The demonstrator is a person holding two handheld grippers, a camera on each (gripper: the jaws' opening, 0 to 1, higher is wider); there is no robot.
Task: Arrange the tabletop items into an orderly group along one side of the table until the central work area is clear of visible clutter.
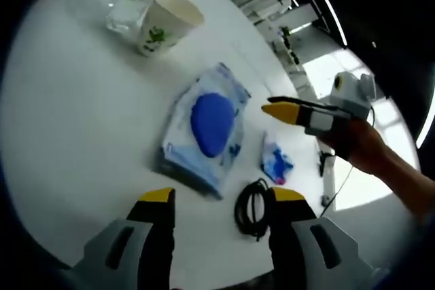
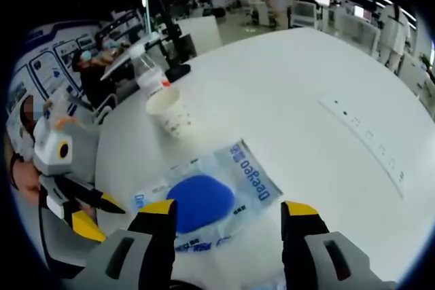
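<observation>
White worktop point(image 2: 306, 100) in an open office w/ ceiling strip lights; people stand in the background. Near its middle lies a clear packet w/ blue pad inside point(image 1: 207, 127), flat, printed "Deeyeo". Just beside it sit a small blue-pink wrapper point(image 1: 276, 162) and a coiled black cable point(image 1: 253, 207); a paper cup point(image 1: 166, 22), a clear glass point(image 1: 126, 11) and a plastic bottle point(image 2: 149, 73) cluster farther off toward one edge. Left gripper point(image 1: 223, 198) hovers above the packet's near edge, fingers spread, empty. Right gripper point(image 2: 231, 207) hangs over the packet too, fingers apart, nothing held. Step looks like picking up the packet; next move prob. needs lowering, pinching an edge, carrying it over by the cup group.
</observation>
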